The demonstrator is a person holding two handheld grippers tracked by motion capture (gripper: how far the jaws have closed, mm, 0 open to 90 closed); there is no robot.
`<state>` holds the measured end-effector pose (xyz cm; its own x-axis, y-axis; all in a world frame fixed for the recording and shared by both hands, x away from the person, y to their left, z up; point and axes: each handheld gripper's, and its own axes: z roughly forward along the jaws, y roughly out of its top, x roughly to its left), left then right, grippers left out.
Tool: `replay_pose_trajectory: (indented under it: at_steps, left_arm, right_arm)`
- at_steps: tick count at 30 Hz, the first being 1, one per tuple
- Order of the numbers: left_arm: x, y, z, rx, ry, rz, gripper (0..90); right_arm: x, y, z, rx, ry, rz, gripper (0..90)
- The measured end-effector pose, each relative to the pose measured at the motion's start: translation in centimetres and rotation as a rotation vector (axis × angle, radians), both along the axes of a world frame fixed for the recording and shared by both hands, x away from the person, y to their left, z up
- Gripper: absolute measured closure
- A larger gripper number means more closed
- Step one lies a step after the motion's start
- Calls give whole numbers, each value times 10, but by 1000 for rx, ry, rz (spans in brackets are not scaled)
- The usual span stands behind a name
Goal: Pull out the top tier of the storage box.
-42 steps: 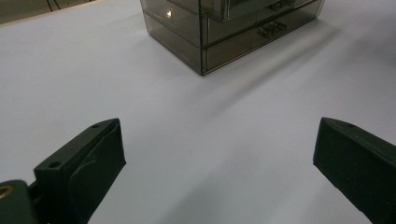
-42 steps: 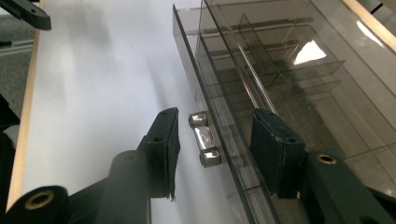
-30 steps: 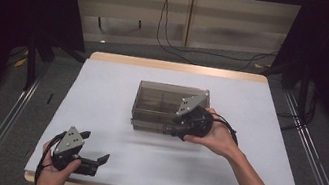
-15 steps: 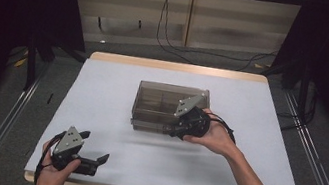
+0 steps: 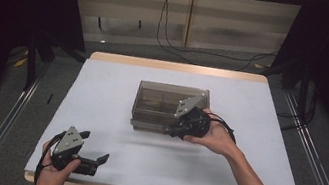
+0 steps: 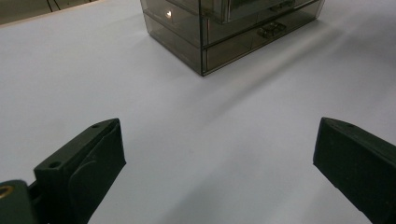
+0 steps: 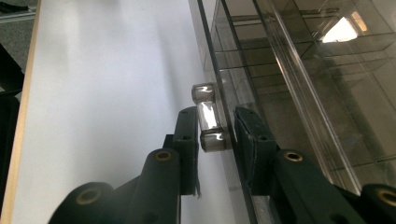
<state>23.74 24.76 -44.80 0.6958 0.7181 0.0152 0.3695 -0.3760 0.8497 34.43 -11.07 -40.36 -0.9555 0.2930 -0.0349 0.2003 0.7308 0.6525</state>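
Observation:
A smoky clear plastic drawer box (image 5: 163,103) stands at the middle of the white table. My right gripper (image 5: 171,131) is at its front face, low on the right side. In the right gripper view the clear drawer handle (image 7: 207,116) sits between the two black jaws of that gripper (image 7: 217,136), which have just been closing and now rest against it. My left gripper (image 5: 94,146) is held near the table's front left corner, well apart from the box, jaws wide open and empty. In the left gripper view the box (image 6: 224,32) stands far ahead of this gripper (image 6: 215,154).
The white table top (image 5: 266,140) has a wooden edge at the back and front. Cables lie on the floor beyond it, and metal rails (image 5: 5,121) run along both sides.
The right gripper's jaws have narrowed onto the drawer handle. Neither hand has shifted, and the box stands where it was.

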Motion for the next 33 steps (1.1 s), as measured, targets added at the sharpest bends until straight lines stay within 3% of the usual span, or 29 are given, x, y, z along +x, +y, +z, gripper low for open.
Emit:
replay_pose_trajectory:
  at_steps: [17, 33]
  left_arm:
    - [0, 1, 1, -2, -1, 4, 19]
    - [0, 1, 0, 1, 1, 2, 19]
  right_arm:
    - [-4, 2, 1, -5, 0, 1, 727]
    - [-13, 4, 1, -12, 13, 34, 751]
